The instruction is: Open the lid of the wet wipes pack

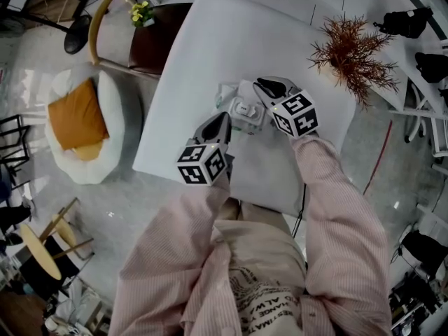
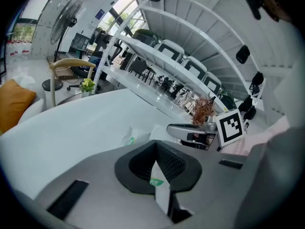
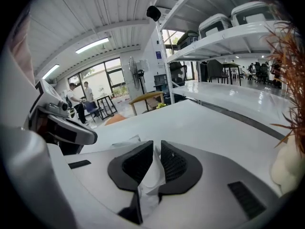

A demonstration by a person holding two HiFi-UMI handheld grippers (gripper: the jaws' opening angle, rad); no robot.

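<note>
The wet wipes pack [image 1: 240, 108], white with a pale lid on top, lies on the white table [image 1: 224, 40] between both grippers. My left gripper [image 1: 222, 120] comes at the pack's near left end. In the left gripper view it [image 2: 156, 148] is shut on a thin white edge of the pack [image 2: 161, 187] that bears a green label. My right gripper [image 1: 268, 89] is at the pack's right end. The right gripper view shows it [image 3: 157, 149] shut on crinkled white film of the pack [image 3: 151, 178]. Each gripper shows in the other's view: right [image 2: 186, 129], left [image 3: 64, 128].
A dried reddish plant [image 1: 350, 47] stands on the table to the right of the pack. The table's near edge [image 1: 210, 187] runs just behind my left gripper. Off the table to the left stand a white seat with an orange cushion [image 1: 77, 117] and a wooden chair [image 1: 105, 19].
</note>
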